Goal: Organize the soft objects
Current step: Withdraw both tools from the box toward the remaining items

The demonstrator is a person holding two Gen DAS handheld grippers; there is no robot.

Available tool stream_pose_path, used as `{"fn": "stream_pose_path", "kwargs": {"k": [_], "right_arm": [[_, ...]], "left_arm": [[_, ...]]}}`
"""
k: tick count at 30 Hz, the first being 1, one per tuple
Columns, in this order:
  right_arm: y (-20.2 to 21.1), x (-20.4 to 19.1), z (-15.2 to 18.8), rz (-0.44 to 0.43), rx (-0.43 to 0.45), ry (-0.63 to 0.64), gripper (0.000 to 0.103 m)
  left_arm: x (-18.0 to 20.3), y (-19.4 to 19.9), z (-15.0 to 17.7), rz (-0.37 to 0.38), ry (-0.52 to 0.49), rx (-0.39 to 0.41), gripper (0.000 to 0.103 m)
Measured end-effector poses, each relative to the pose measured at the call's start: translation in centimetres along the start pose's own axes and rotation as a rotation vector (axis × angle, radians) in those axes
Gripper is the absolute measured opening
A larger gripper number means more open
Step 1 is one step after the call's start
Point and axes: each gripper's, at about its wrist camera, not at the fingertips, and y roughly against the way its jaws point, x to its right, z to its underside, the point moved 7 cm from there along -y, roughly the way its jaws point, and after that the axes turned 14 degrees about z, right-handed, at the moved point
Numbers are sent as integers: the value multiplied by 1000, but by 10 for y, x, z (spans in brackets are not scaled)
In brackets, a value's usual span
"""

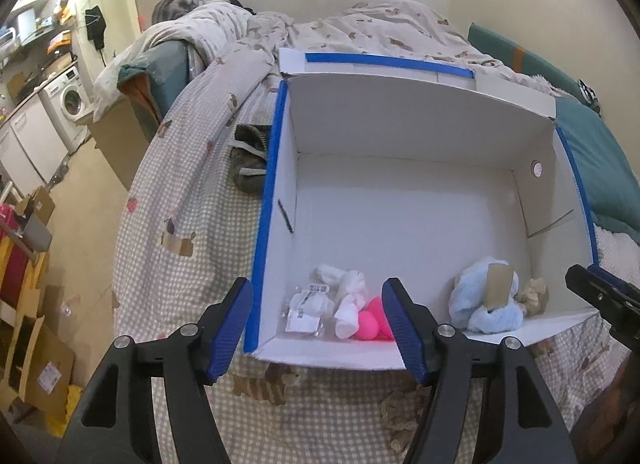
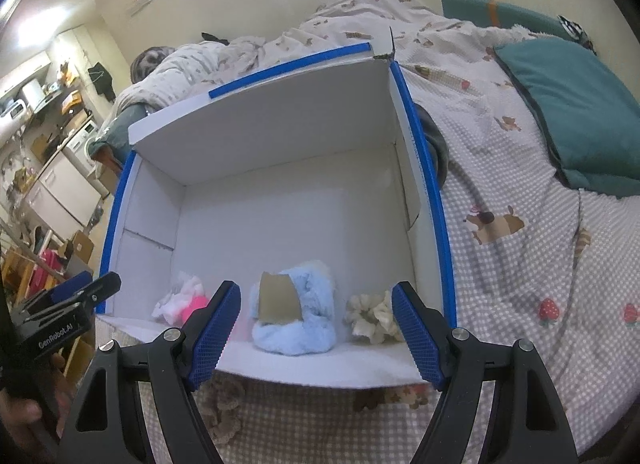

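Both claws, left gripper and right gripper, were spread wide, holding nothing, levelled over the near wall of the white box; blue fluffy bundle sat lumped, no clear axis.

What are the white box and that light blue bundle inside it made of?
Box: apparently smooth, matte white cardboard, with creased fold lines and blue tape along its rims. Blue bundle: looks like fluffy plush or fleece, judging by its fuzzy pile; the brown tag on it resembles plain card.

**Bed and its load**

I see the bed under a checked, dog-print cover. On it sits a white box with blue-taped edges. A grey sock bundle lies just beside the box's left wall; a teal pillow lies to the right, apart, and a rumpled duvet is heaped behind.
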Motion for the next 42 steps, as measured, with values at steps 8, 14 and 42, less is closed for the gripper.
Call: {"fn": "stream_pose_path", "kwargs": {"k": [8, 14, 42], "right_arm": [[12, -2, 14, -29, -8, -14, 82], [20, -4, 26, -40, -14, -20, 82], [-14, 6, 83, 24, -252, -56, 82]], "left_arm": [[-8, 18, 18, -15, 14, 1, 64], [-14, 27, 32, -2, 64, -8, 64], [54, -47, 123, 193, 16, -370, 64]]}}
